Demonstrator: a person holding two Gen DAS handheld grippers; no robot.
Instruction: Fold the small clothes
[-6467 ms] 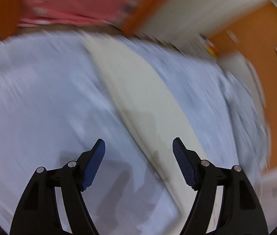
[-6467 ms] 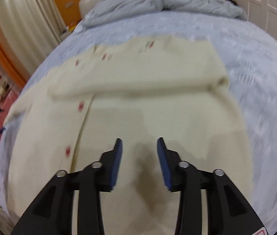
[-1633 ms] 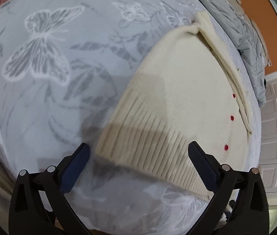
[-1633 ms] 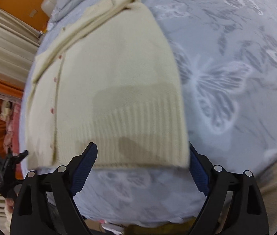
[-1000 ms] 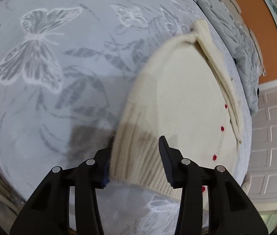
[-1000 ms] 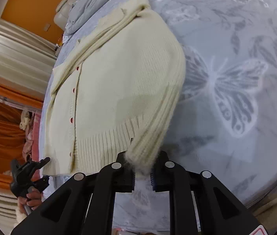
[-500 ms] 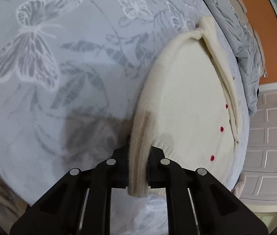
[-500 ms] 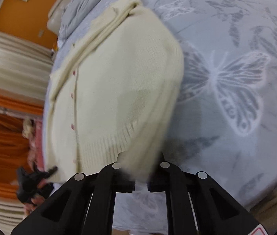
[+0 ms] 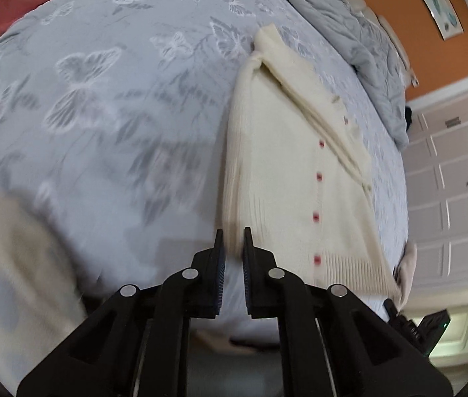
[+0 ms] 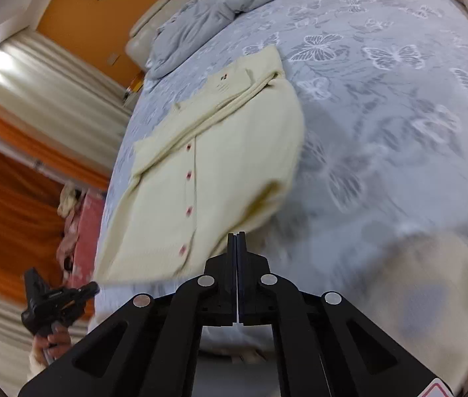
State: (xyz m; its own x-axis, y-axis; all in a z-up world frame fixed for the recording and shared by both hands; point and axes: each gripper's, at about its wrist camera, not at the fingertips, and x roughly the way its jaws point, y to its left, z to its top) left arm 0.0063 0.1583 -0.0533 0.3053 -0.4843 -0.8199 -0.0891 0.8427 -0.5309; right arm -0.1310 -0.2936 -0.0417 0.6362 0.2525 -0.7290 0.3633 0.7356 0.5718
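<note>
1. The cream cardigan (image 9: 287,178) lies buttoned on the butterfly-print bedspread (image 9: 101,115), below the rumpled grey duvet (image 9: 343,33).
2. The left gripper (image 9: 232,241) is clamped on the cardigan's hem corner at its side edge, which rises off the bedspread.
3. The right gripper (image 10: 236,241) is clamped on the opposite hem corner, which is also raised.

My cardigan (image 9: 287,178) is soft, matt cream knit, ribbed at its lower edge. The bedspread (image 9: 108,106), upper left, is smooth grey cloth with woven butterflies. My gripper (image 9: 232,248) is matt black plastic.
</note>
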